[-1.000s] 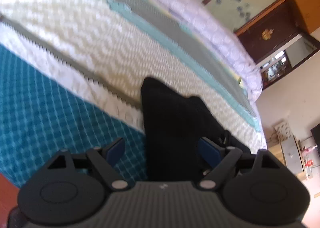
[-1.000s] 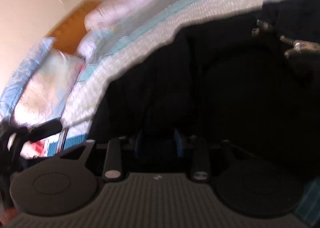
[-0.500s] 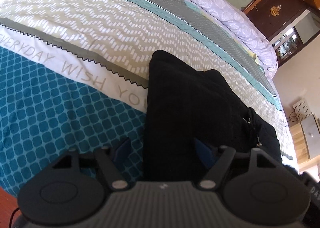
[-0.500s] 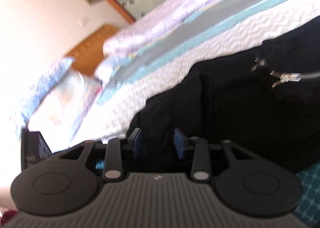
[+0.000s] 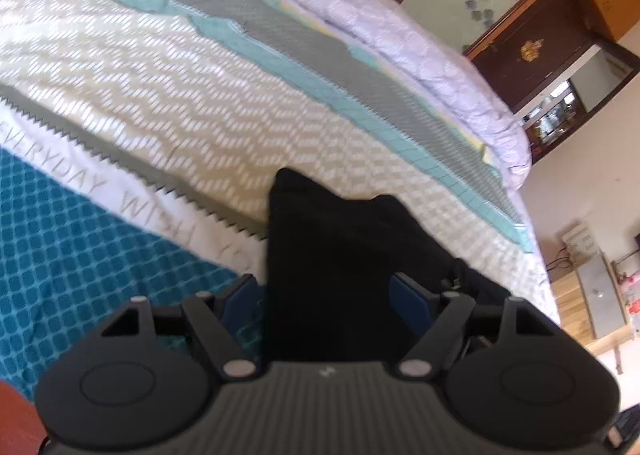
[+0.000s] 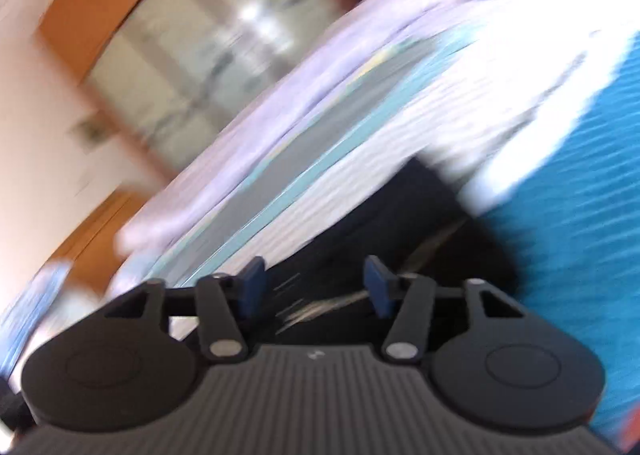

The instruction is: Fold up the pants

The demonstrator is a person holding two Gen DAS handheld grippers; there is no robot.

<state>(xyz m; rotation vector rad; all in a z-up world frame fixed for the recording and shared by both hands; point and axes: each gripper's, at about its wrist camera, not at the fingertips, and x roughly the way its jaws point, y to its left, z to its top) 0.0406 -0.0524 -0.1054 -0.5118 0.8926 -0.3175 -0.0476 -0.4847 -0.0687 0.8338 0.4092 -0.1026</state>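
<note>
Left wrist view: the left gripper looks down along its two blue-padded fingers, which are spread wide. Black pants lie on the bed as a compact, layered bundle, their near edge running between the fingers and under the gripper body. The pads stand at either side of the cloth; they do not seem to press on it. The bedspread shows a teal grid patch at the left, a white band with grey lettering, beige zigzags, then grey and aqua stripes. A pale lilac quilt is rolled along the far side. Beyond it stands a dark wooden cabinet with frosted glass panels above.

Right wrist view: the picture is heavily blurred. The right gripper has just been opening — its fingers now stand apart, with nothing pinched. The pants lie ahead of and below the fingers, streaks of a pale zip visible on them. The bed rises behind, with the quilt and wooden panelling beyond.

Progress, as a judgement: the pants look already folded into a small stack — most of the work seems done. What may remain is a last tidy or smoothing. Nothing on the bed blocks the way.
</note>
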